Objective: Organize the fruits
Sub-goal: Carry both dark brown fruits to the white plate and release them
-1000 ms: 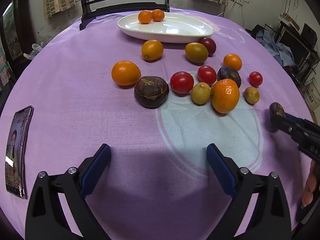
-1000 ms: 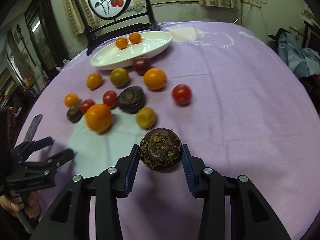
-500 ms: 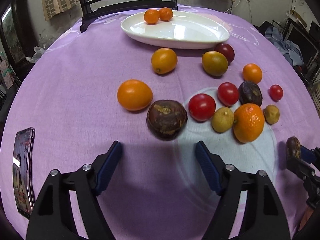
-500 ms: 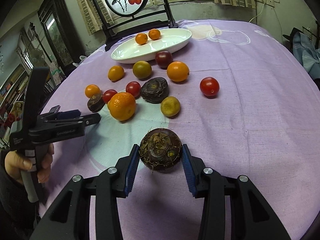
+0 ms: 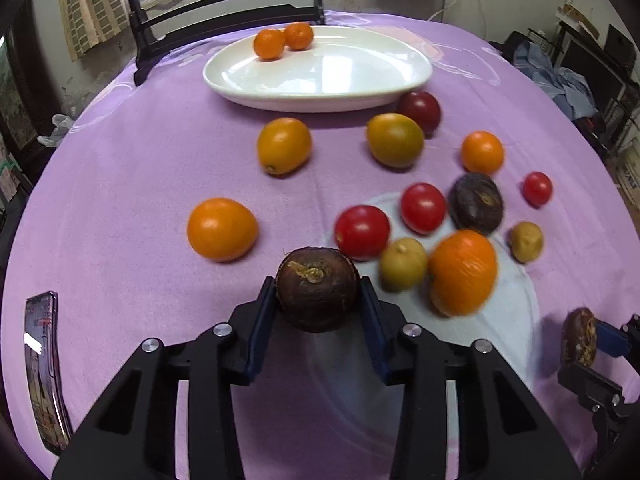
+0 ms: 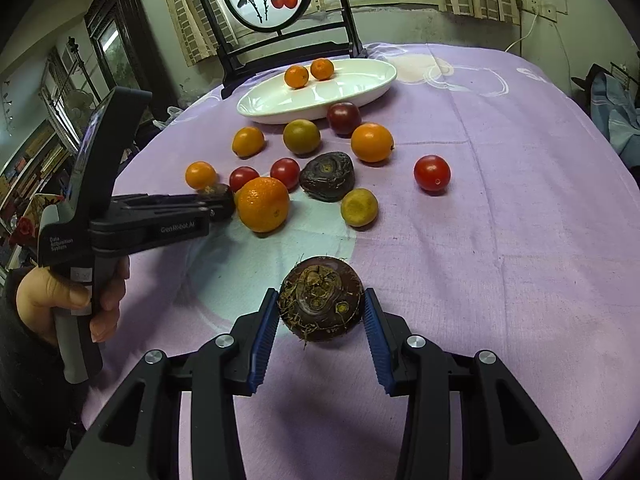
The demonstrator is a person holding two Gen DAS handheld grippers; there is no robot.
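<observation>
A dark brown water chestnut (image 5: pixel 316 288) sits between the blue pads of my left gripper (image 5: pixel 318 294). The jaws are closing and both pads touch its sides. In the right wrist view my right gripper (image 6: pixel 322 312) is shut on a second, hairy water chestnut (image 6: pixel 322 304), held just above the purple cloth. Orange, red and yellow fruits, a tangerine (image 5: pixel 462 272) and another dark chestnut (image 5: pixel 476 202) lie scattered before the white oval plate (image 5: pixel 320 96). Two small oranges (image 5: pixel 284 40) rest on the plate's far end.
A phone (image 5: pixel 42 368) lies at the table's left edge. A dark wooden chair (image 6: pixel 280 40) stands behind the plate. A person's hand (image 6: pixel 68 304) holds the left gripper's handle at the left of the right wrist view. Room clutter surrounds the round table.
My left gripper moved forward to the dark chestnut, and its wide jaws came in onto its sides. The right gripper kept its grip on the hairy chestnut.
</observation>
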